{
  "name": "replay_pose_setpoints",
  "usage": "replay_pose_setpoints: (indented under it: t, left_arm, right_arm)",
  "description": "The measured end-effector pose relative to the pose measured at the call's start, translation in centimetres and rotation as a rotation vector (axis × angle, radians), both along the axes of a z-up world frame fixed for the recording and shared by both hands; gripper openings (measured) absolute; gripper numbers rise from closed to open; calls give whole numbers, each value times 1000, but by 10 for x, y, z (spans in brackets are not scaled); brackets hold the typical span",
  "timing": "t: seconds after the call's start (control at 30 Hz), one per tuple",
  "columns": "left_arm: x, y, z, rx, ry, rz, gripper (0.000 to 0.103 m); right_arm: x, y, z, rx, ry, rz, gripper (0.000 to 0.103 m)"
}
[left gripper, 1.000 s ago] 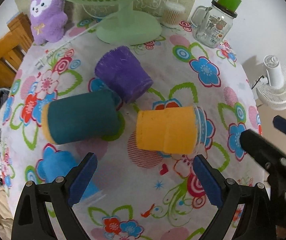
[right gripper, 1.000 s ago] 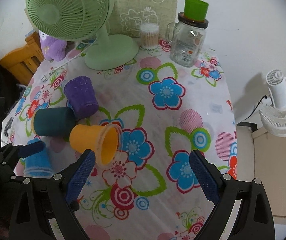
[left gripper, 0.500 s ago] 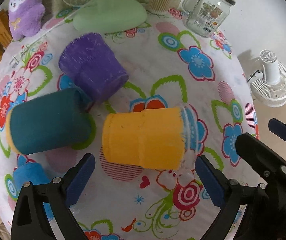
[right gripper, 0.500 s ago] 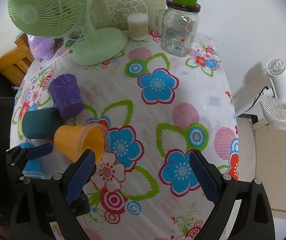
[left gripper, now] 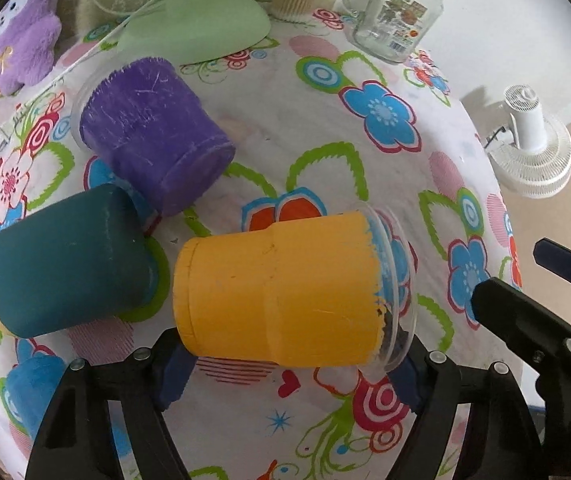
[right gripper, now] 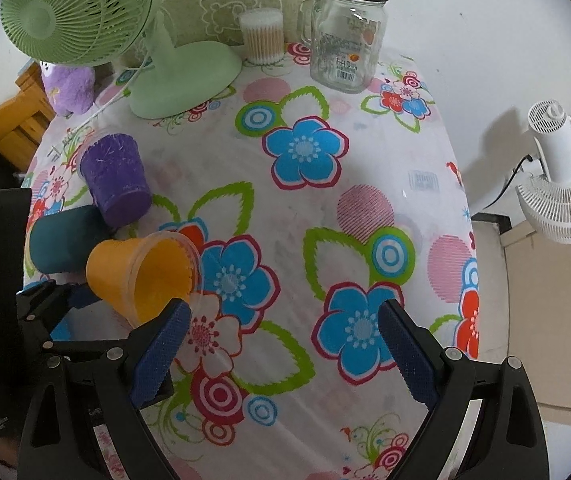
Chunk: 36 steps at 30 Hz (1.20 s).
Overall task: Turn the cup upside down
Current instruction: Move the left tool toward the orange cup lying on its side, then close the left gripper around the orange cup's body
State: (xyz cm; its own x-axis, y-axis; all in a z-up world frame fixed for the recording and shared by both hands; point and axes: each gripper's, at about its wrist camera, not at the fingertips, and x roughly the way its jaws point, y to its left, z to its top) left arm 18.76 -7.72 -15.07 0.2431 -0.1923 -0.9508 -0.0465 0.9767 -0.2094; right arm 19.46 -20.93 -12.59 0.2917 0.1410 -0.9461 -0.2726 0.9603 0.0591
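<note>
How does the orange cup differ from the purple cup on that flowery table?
The orange cup is smooth-painted and sits between the left gripper's open fingers; the purple cup looks streaky and lies farther off, untouched by it. The orange cup's mouth points toward the right gripper; the purple cup's mouth points away, toward the green fan. Both lie on their sides, with clear rims.
</note>
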Motion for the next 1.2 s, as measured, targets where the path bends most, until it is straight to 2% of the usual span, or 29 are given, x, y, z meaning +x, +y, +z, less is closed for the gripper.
replay_pose_setpoints:
  t: [0.4,0.57,0.87,1.2]
  left_arm:
    - [-30,-4,34,34,-57,-187,83]
    - [-52,-3,41,76,-73,-294,83]
    - [-91,-2,42,117,-76,-457,83]
    - [-129,2,36,75,-98,-609,83]
  right_arm:
    - [-38,3,21,8,-11,-47,96]
    - [-60,6,25,6,-12,-75,96]
    - [-104,11,26,11,-13,-158,96]
    - [-152,19,20,-1,-10,-282,96]
